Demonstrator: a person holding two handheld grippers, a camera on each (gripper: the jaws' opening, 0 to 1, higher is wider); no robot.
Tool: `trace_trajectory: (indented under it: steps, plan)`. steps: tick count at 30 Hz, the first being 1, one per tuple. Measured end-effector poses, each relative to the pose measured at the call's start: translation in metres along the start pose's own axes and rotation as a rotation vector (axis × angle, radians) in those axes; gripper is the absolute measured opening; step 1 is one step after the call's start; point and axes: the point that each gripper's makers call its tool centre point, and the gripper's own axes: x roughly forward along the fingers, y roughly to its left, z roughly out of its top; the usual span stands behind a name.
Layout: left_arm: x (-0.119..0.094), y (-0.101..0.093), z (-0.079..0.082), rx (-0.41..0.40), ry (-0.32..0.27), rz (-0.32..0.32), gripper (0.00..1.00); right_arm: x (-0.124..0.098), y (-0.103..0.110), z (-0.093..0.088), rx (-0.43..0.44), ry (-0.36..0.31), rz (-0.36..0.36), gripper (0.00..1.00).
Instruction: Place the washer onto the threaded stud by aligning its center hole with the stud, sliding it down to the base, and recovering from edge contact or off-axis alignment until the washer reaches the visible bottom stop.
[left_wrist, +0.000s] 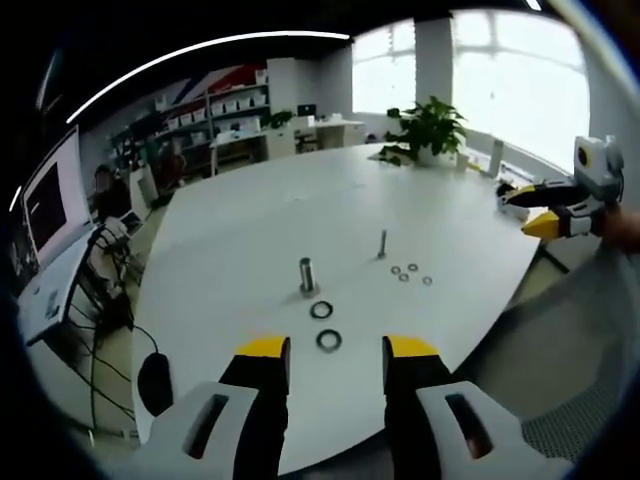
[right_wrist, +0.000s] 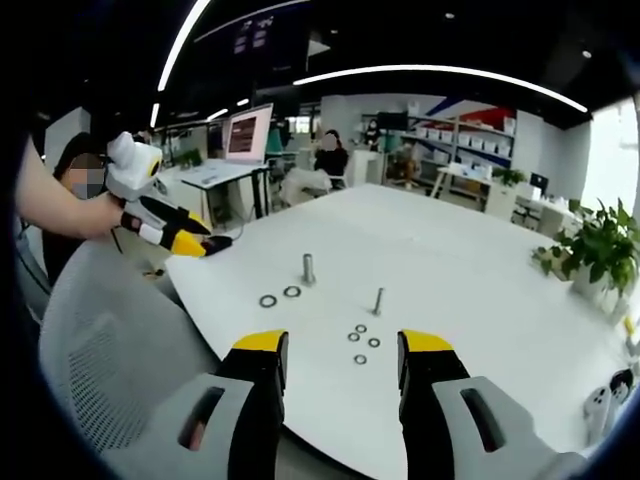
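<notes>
On the white table (left_wrist: 300, 200) stand a thick threaded stud (left_wrist: 307, 274) and a thinner one (left_wrist: 382, 243). Two large dark washers (left_wrist: 328, 340) lie in front of the thick stud, and several small washers (left_wrist: 410, 273) lie beside the thin one. My left gripper (left_wrist: 336, 352) is open and empty, hovering over the near table edge. In the right gripper view the same studs (right_wrist: 309, 267) (right_wrist: 378, 300) and washers (right_wrist: 268, 300) (right_wrist: 362, 343) show. My right gripper (right_wrist: 342, 352) is open and empty too. Each gripper appears in the other's view, the left (right_wrist: 195, 245) and the right (left_wrist: 535, 210).
A potted plant (left_wrist: 432, 128) stands at the far table end. A grey mesh chair back (right_wrist: 110, 350) is close by the table edge. Desks with monitors (right_wrist: 247, 133), shelves and seated people fill the room behind. A white object (right_wrist: 600, 405) lies near the right edge.
</notes>
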Motion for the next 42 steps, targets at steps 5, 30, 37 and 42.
trace_trajectory:
  steps: [5, 30, 37, 42]
  plan:
    - [-0.002, 0.001, 0.001, 0.002, -0.013, 0.008, 0.35, -0.002, 0.001, 0.000, -0.006, -0.004, -0.005, 0.46]
    - [0.011, 0.013, -0.023, -0.090, 0.126, 0.014, 0.39, -0.004, -0.005, 0.006, 0.023, -0.033, -0.009, 0.46]
    - [0.016, 0.001, -0.031, -0.097, 0.178, -0.045, 0.41, -0.002, -0.004, 0.007, 0.020, -0.028, -0.010, 0.46]
    - [0.022, 0.004, -0.033, -0.080, 0.207, -0.059, 0.42, -0.003, -0.006, 0.007, 0.017, -0.034, -0.013, 0.45]
